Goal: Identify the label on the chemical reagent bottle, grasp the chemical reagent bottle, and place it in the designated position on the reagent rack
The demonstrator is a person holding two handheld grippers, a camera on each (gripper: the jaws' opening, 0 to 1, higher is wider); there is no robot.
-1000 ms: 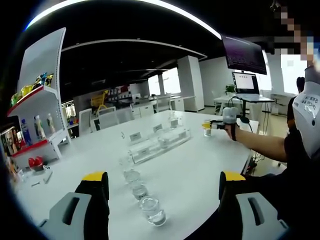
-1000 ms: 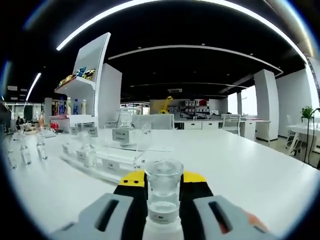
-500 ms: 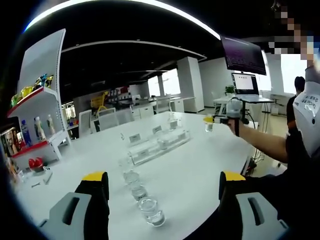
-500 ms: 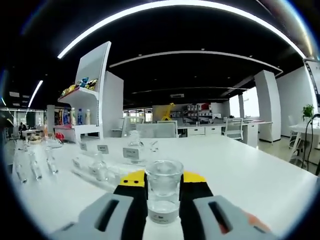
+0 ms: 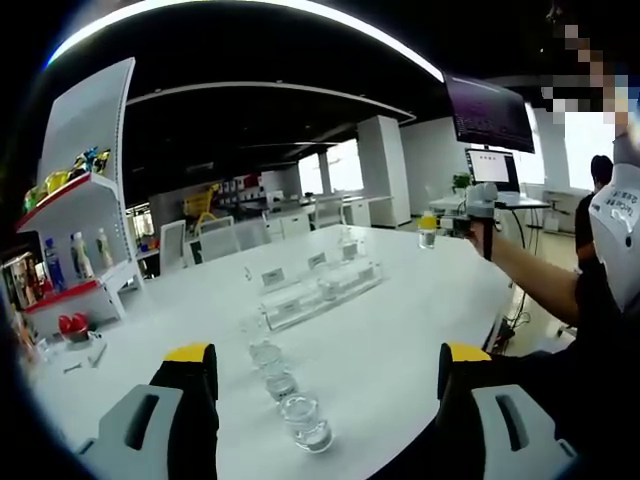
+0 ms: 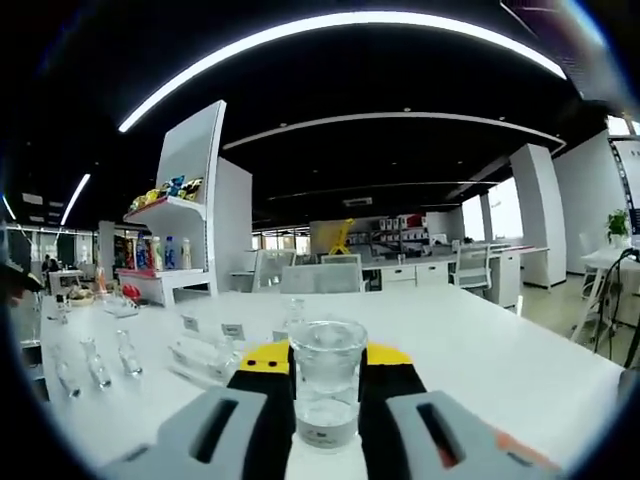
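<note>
My right gripper (image 6: 326, 362) is shut on a small clear glass reagent bottle (image 6: 325, 395) with a label near its base, held in the air above the white table (image 6: 500, 370). In the left gripper view the same right gripper (image 5: 447, 223) holds that bottle (image 5: 428, 232) high at the table's far right end. The clear acrylic reagent rack (image 5: 318, 290) with small label cards lies mid-table, and it appears low and left as the rack (image 6: 212, 352) in the right gripper view. My left gripper (image 5: 326, 395) hovers open, with a row of three bottles (image 5: 304, 420) on the table just ahead.
A white shelf unit (image 5: 85, 230) with colourful bottles stands at the table's left end. A person's arm (image 5: 535, 285) reaches in from the right. Loose bottles (image 6: 96, 365) stand left of the rack. A laptop and monitor (image 5: 490, 120) sit beyond the table's far corner.
My right gripper has risen and drawn further from the rack with the bottle still in it. The left gripper has stayed put and open.
</note>
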